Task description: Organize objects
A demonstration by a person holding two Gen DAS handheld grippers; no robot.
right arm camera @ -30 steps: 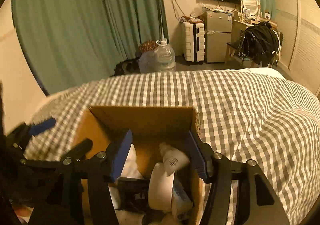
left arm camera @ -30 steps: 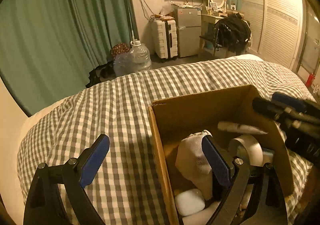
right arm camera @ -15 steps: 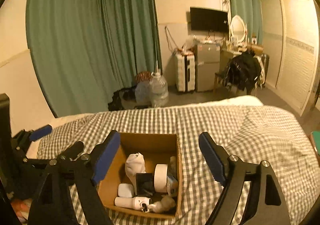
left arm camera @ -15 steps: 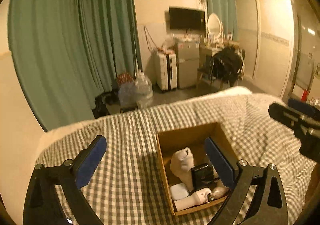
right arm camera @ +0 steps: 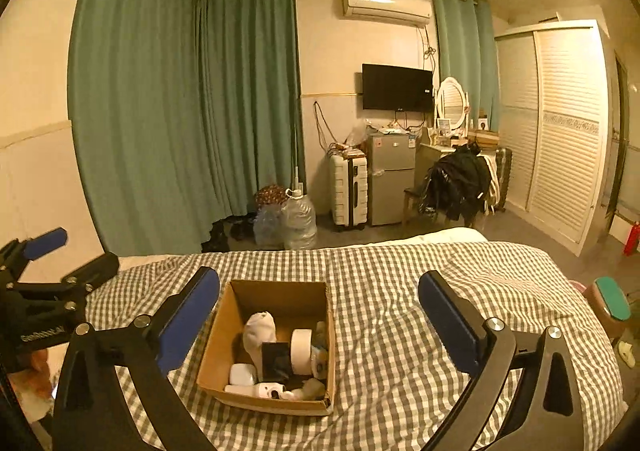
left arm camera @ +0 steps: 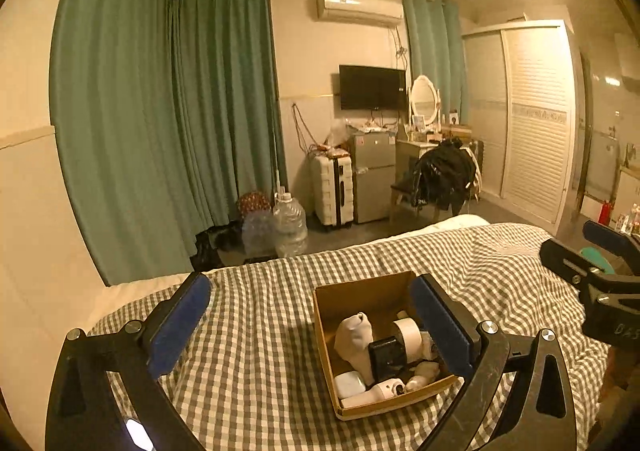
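Setting: a bed under a grey-and-white checked cover, in a bedroom with green curtains.
Cardboard box: an open cardboard box sits flat on the bed cover, flaps out of the way, mouth facing up.
Contents: a white sock, a roll of white tape standing on edge, a black pouch, a small white case and a white handheld device lying along the near wall; the small items in the near right corner are too jumbled to name.
Left gripper: jaws spread wide and holding nothing; raised above the bed, with the box seen between its fingers and toward the right one.
Right gripper: jaws equally wide, holding nothing; raised above the bed, the box below its left finger.
Stage (judged): the loose items appear gathered in the box, and none is seen on the visible part of the cover, so the task looks near its end.
Technique (judged): keep both sets of jaws open and clear of the box walls while above it; any further tidying should approach from straight overhead, gripping the upright tape roll across its flat faces so it does not roll, and pinching the soft sock at its bunched top.
Risk (judged): the light box may slide or tip on the soft bedding if a wall is nudged.
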